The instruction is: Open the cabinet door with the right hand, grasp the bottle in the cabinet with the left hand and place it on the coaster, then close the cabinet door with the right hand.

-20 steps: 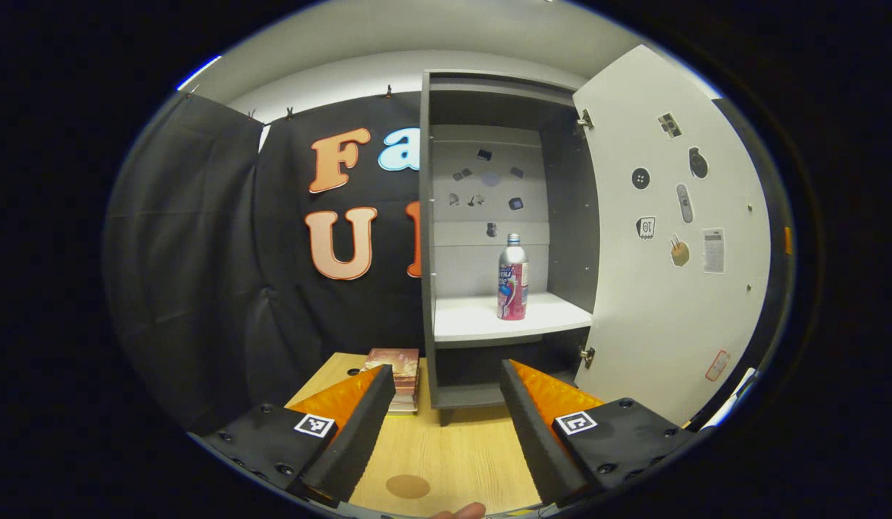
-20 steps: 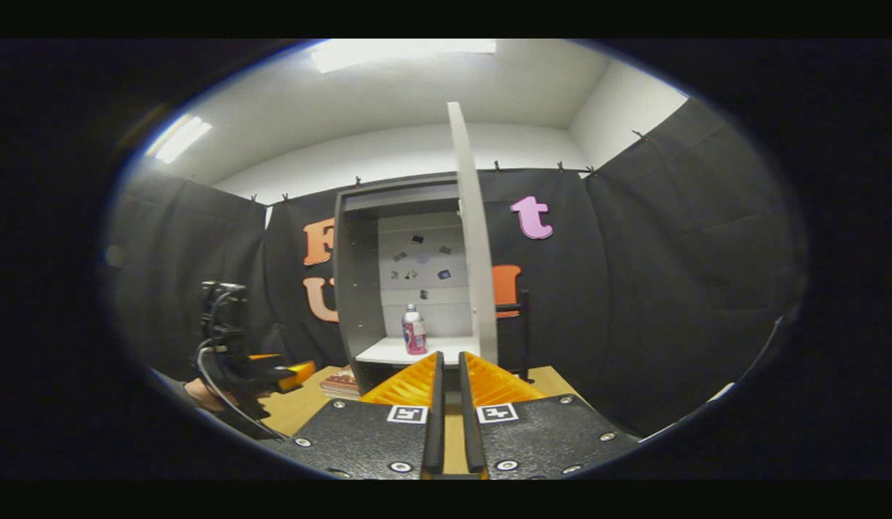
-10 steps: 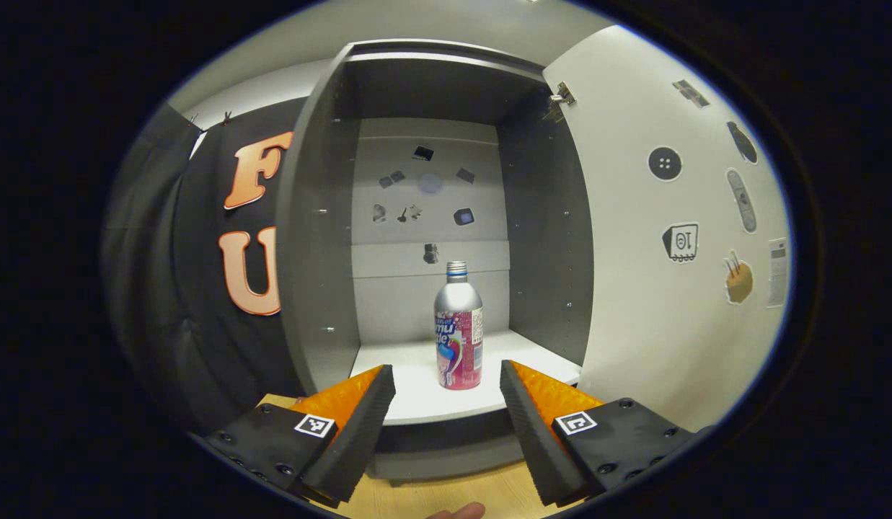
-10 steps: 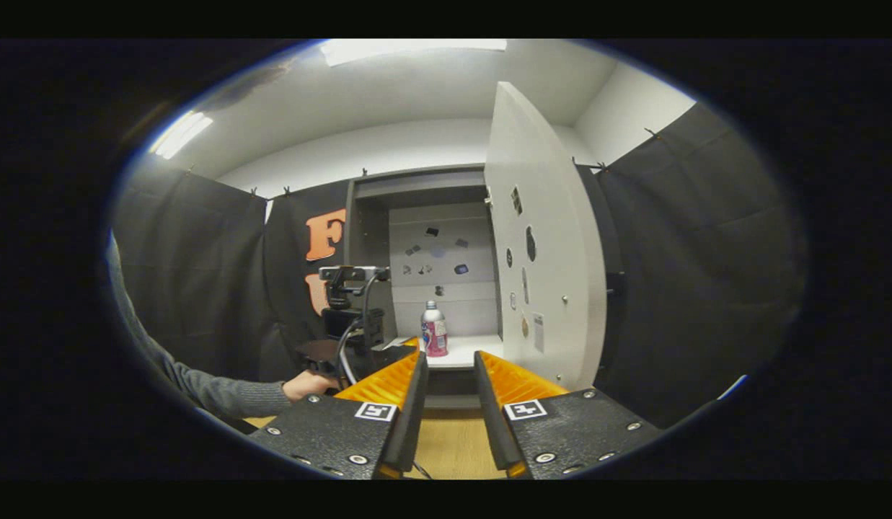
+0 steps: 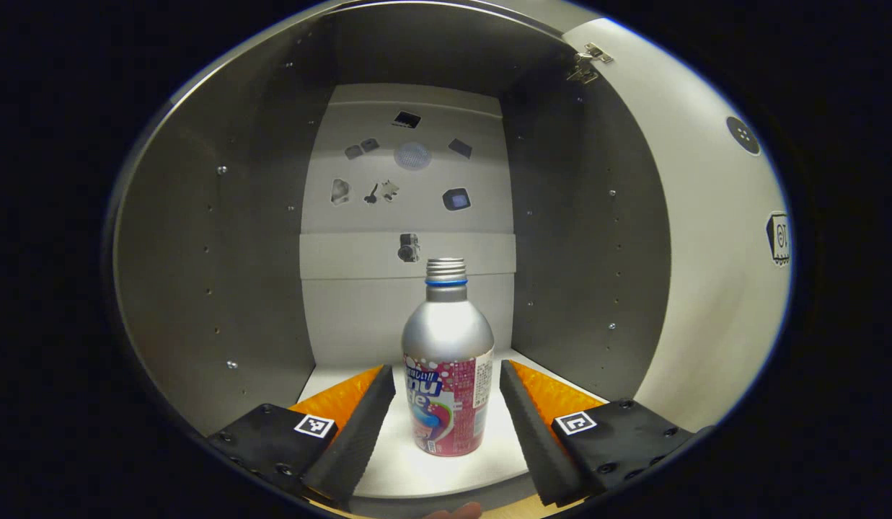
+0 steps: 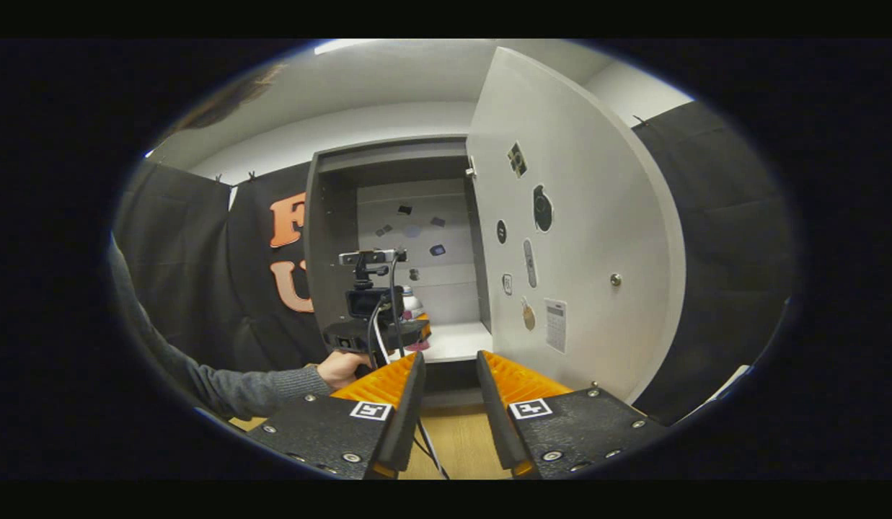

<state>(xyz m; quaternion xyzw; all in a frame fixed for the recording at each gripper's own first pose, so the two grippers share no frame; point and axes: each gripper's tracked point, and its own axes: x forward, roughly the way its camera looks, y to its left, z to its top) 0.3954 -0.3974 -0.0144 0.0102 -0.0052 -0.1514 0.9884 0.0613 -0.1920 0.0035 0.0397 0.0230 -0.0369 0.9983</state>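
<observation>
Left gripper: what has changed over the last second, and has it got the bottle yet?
The left gripper moved forward from the table into the cabinet; its open fingers now flank the bottle without pressing it. Nothing gripped yet. The right gripper opened slightly. The bottle stays upright on the shelf, and the door stays open.

the bottle [image 5: 447,375] is silver metal with a rounded shoulder, a narrow threaded neck ringed in blue, and a pink label wrapped around its lower half. it stands upright on the white shelf [image 5: 417,468] inside the cabinet [image 5: 208,274], at about 6 o'clock in the left gripper view. the cabinet has grey side walls and a pale back panel. its white door [image 6: 590,238] is swung wide open, hinged on the cabinet's right edge, at 3 o'clock in the right gripper view.
</observation>
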